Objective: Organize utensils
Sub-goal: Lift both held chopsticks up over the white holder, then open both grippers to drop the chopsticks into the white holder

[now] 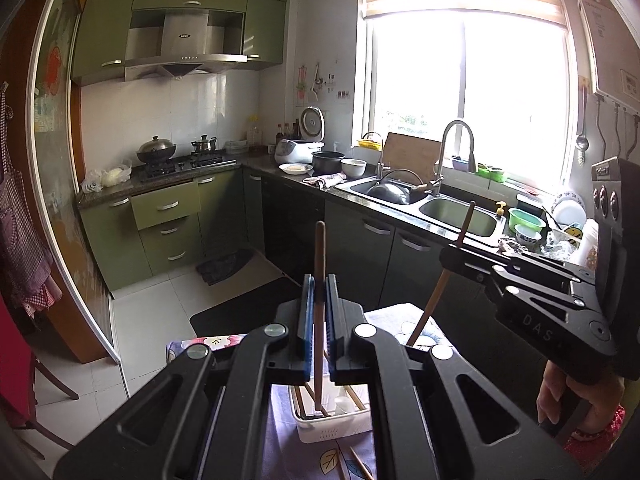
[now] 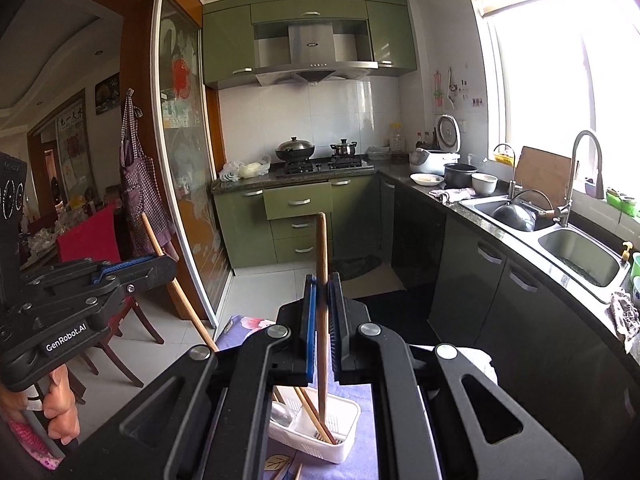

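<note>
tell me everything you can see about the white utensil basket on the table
The white utensil basket is a small rectangular plastic caddy with slotted sides and an inner divider making compartments. It sits upright on a purple floral tablecloth, below both grippers. Several brown wooden chopsticks lean inside it, and one compartment holds what looks like a pale spoon. More chopsticks lie on the cloth beside it. Neither gripper touches the basket.

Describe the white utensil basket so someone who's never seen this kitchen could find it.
Start at the purple floral tablecloth in the foreground, facing the green cabinets. The white slotted basket sits on it, just below the claws. It is the only white container there, with chopsticks and a spoon inside.
</note>
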Demonstrator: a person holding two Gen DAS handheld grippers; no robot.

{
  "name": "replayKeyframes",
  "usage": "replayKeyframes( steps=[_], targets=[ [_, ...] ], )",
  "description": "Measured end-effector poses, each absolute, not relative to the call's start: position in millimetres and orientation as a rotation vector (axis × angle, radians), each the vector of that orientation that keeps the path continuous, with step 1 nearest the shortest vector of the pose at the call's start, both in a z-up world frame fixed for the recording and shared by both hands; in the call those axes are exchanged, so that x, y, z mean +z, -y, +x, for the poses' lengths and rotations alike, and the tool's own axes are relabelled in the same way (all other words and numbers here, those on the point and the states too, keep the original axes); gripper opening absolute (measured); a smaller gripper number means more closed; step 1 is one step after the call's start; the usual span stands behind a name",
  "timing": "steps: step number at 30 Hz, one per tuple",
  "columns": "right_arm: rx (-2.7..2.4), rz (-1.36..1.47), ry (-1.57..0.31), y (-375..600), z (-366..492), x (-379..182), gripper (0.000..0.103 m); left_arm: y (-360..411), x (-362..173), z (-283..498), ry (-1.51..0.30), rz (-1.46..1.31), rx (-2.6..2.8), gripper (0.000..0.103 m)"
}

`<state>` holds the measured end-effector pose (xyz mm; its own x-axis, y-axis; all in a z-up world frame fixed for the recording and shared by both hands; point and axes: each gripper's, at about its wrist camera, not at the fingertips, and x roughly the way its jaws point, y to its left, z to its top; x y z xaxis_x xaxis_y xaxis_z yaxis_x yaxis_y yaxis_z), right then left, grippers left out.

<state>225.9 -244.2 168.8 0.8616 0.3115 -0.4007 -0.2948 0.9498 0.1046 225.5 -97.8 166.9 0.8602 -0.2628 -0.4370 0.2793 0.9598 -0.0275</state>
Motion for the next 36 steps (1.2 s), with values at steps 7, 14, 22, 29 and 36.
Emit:
replayKeyframes(
  steps=[7, 14, 22, 29, 36],
  targets=[
    [0.326, 0.044, -0.537, 242, 261, 115, 0.007, 104, 126, 255, -0.543, 0.050, -0.279, 0.005],
    [0.346, 0.051, -0.602, 238, 269, 72, 0.007, 102, 98, 260, -0.622, 0.053, -0.288, 0.006],
    [0.353, 0.060, -0.594, 243, 250, 64, 0.009, 99, 91, 246, -0.642, 0.063, -0.291, 0.013],
    [0.335, 0.064, -0.575, 259, 192, 53, 0.016, 90, 68, 210, -0.713, 0.060, -0.295, 0.019],
    [0.271, 0.049, -0.675, 278, 154, -10, 0.025, 87, -11, 188, -0.962, 0.032, -0.317, 0.019]
  ],
)
